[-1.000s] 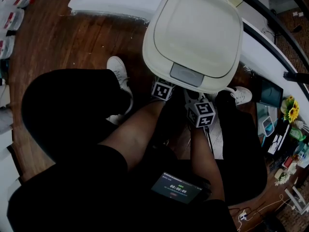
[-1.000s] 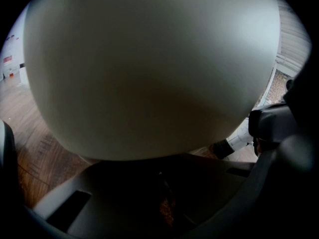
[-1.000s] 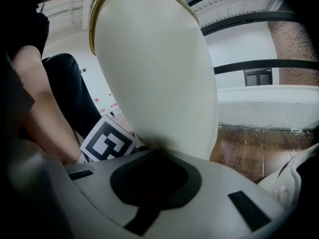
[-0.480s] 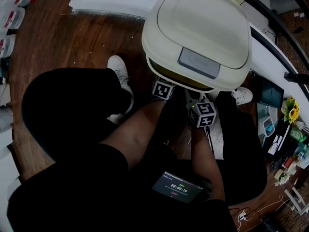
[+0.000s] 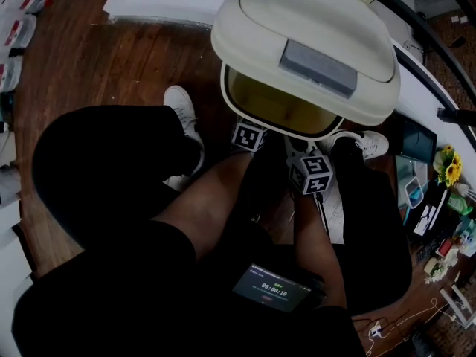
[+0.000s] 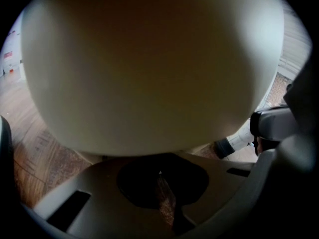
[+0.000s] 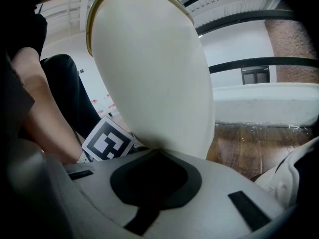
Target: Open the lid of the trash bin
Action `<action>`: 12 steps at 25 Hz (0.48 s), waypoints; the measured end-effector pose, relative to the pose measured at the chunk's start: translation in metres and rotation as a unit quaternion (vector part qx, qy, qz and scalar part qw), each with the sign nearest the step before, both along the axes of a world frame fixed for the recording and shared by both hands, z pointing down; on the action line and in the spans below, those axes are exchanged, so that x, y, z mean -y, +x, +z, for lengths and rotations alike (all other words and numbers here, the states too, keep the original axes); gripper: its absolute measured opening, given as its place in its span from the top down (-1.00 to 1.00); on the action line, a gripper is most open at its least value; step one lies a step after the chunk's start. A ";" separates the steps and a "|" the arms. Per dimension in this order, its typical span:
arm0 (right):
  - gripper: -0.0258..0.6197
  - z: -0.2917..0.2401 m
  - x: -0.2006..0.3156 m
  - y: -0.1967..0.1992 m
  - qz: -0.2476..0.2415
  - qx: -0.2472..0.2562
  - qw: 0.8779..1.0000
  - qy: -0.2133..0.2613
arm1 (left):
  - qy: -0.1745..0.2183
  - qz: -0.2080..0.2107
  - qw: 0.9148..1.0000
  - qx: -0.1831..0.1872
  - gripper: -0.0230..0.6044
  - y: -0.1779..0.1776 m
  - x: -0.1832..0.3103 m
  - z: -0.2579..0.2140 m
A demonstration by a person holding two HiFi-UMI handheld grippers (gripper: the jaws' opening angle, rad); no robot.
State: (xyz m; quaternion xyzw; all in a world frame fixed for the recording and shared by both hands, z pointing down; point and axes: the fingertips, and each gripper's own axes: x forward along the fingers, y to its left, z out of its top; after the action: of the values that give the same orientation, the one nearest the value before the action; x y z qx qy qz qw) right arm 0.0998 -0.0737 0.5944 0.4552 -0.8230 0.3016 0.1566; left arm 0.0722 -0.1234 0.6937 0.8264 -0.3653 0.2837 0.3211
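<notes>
On the wooden floor stands a cream trash bin, its lid tilted up at the front. Only the head view shows the yellowish inside. Both gripper views meet just the bin's pale curved wall, close ahead. Left gripper and right gripper sit low at its foot, jaws drawn together and empty.

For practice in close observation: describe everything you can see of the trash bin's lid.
The lid is cream-white and smooth, plastic by its look. It is a rounded square with a gently domed top and a grey rectangular panel near its front edge. It stands partly open, with the front edge lifted and the far, hinged side out of sight. Under the raised edge the yellowish inside of the bin shows. In the head view nothing but the bin touches it.
</notes>
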 end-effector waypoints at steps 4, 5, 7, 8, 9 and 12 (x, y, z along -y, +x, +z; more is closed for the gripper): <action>0.85 0.001 0.000 0.002 0.002 0.001 1.000 0.000 | -0.009 0.001 1.000 -0.004 0.81 0.002 -0.003 0.005; 0.85 0.000 0.000 0.003 0.002 0.001 1.000 0.000 | -0.008 0.001 1.000 -0.003 0.81 0.002 -0.002 0.005; 0.85 0.000 0.000 0.004 0.002 0.001 1.000 0.000 | -0.007 -0.001 1.000 0.001 0.81 0.002 -0.001 0.006; 0.85 0.001 0.000 0.005 0.002 0.001 1.000 0.000 | -0.006 -0.001 1.000 0.001 0.81 0.002 0.000 0.006; 0.85 0.001 0.000 0.005 0.003 0.001 1.000 0.000 | -0.005 -0.002 1.000 0.000 0.81 0.002 0.000 0.006; 0.85 0.002 0.000 0.006 0.004 0.001 1.000 -0.001 | -0.010 -0.004 1.000 0.002 0.81 0.001 -0.001 0.010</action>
State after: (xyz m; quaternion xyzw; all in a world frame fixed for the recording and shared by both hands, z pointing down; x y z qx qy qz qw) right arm 0.1061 -0.0735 0.5968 0.4578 -0.8212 0.3033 0.1552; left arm 0.0734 -0.1221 0.7038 0.8208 -0.3667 0.2879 0.3301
